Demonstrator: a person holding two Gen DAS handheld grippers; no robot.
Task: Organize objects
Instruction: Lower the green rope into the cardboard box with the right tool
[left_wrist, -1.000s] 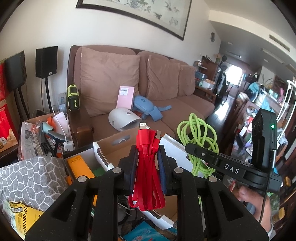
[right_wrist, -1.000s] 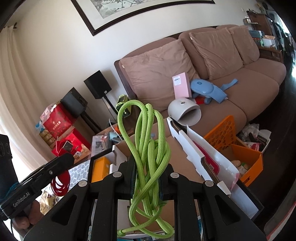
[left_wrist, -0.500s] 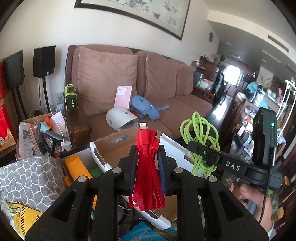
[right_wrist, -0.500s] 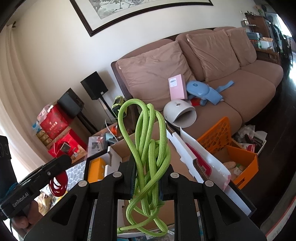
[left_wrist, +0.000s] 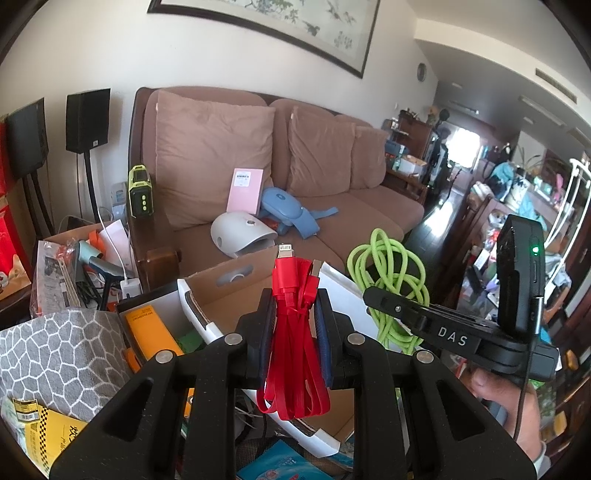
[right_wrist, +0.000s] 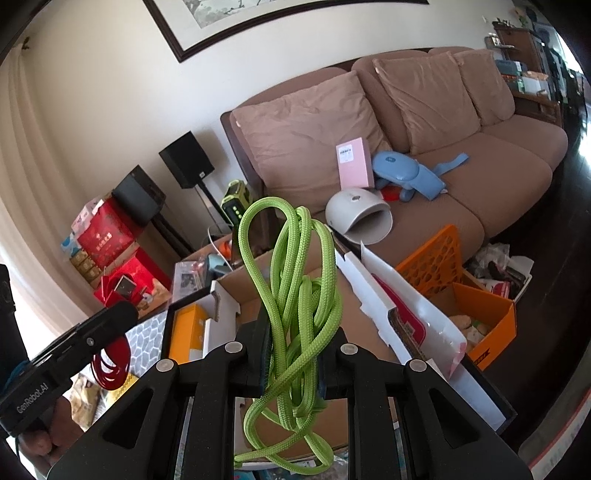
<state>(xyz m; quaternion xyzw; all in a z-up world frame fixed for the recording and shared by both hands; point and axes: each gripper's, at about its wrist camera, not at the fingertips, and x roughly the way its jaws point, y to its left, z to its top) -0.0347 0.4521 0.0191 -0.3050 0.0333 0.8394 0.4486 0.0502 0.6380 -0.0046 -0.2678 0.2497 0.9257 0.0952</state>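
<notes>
Living-room clutter fills both views: a brown sofa (left_wrist: 332, 206) stands ahead of the two tools, with a pink box (left_wrist: 245, 190), a white domed lamp (left_wrist: 242, 240) and a blue plush toy (left_wrist: 291, 214) on its seat.

Just below and ahead of the fingers lies an open cardboard box (left_wrist: 229, 295) with white flaps, and to its right an orange crate (right_wrist: 469, 306).

The left gripper (left_wrist: 294, 325) is closed to a narrow gap on a bundled red flat cable (left_wrist: 295, 350). Its plugs stick up above the pads and its loops hang under them. Gripping the bundle at its tied waist seems chosen so that the loops stay together.

The right gripper (right_wrist: 293, 354) is likewise pinched nearly closed on a coiled green braided cable (right_wrist: 295, 295), held mid-coil with loops standing above the fingers and slack trailing below.

Each tool shows in the other's view, off to the side: the right one, held by a hand (left_wrist: 517, 402), sits to the right of the left one at about the same height.

Both cables are held side by side above the cardboard box. I judge this a pause to pick a place for each, probably the box below.

Loose green slack could snag on a flap on the way down.
</notes>
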